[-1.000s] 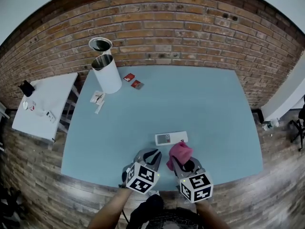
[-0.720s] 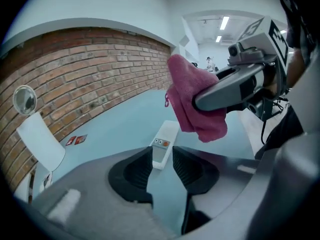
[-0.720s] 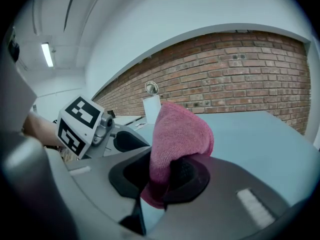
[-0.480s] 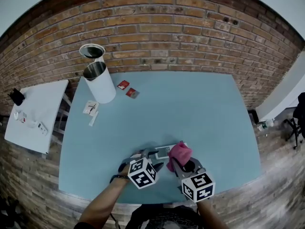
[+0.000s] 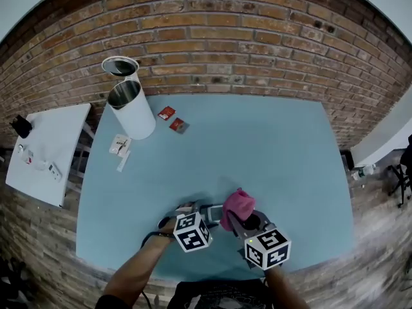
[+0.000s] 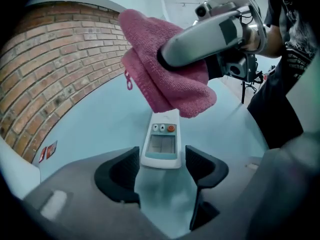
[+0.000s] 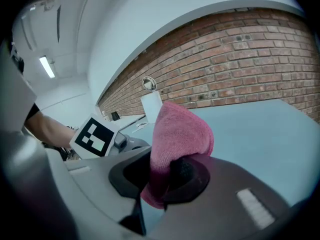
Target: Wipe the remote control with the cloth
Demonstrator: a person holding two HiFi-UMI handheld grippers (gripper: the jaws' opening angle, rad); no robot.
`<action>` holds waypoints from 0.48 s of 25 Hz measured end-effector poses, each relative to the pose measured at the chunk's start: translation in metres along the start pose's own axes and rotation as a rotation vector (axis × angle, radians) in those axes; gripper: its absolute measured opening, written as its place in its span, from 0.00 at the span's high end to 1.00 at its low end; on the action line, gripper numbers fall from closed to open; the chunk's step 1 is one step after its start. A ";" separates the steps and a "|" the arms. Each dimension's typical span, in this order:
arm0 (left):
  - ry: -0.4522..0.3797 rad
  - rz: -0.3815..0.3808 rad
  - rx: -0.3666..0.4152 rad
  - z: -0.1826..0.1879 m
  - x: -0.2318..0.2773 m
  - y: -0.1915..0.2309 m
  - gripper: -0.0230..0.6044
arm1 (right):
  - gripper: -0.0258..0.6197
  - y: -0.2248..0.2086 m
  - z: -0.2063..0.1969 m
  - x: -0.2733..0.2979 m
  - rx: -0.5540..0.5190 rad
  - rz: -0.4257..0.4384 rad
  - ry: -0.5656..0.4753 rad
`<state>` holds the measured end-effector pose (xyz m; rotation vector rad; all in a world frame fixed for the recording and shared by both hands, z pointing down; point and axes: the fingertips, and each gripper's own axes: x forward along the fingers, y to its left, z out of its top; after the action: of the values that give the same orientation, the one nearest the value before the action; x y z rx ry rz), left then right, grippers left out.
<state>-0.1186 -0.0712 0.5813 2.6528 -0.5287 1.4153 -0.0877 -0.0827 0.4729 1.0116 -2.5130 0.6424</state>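
So the remote control [image 6: 161, 143] is lying flat on the blue table [image 5: 277, 153], close to the near edge right in front of me, with its screen up and its little buttons at the end away from my left gripper [image 6: 161, 160]. That gripper's jaws have just been opening and now stand wide, one on each side of the remote's near end. There's a thin gap on both sides, so nothing is pinched. The pink cloth [image 7: 177, 131] is bunched up and clamped tight in my right gripper [image 7: 162, 174], with most of it puffing out past the jaws. From the left gripper view the cloth hangs right over the remote's far end, but I honestly can't tell whether it's touching. In the head view both grippers sit side by side, left just beside right, and the cloth covers most of the remote there. Further out, a white canister [image 5: 132, 108] with an open top stands at the far left corner, with two red packets [image 5: 172, 119] near it. A brick wall [image 5: 257, 50] runs behind, and a white side table [image 5: 48, 140] is off to the left.
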 end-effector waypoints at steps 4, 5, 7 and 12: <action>0.025 -0.020 -0.007 -0.001 0.006 -0.001 0.43 | 0.86 -0.001 -0.001 0.019 0.036 0.090 0.031; 0.034 -0.023 -0.009 -0.002 0.007 0.000 0.43 | 0.86 0.000 -0.002 0.024 0.042 0.113 0.036; 0.050 -0.040 -0.014 -0.003 0.009 0.001 0.43 | 0.86 0.004 -0.003 0.034 0.055 0.160 0.047; 0.079 -0.119 -0.024 -0.006 0.016 -0.001 0.43 | 0.86 0.012 -0.012 0.054 0.114 0.240 0.071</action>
<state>-0.1147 -0.0735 0.5973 2.5512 -0.3711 1.4623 -0.1317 -0.0983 0.5058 0.7149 -2.5811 0.8840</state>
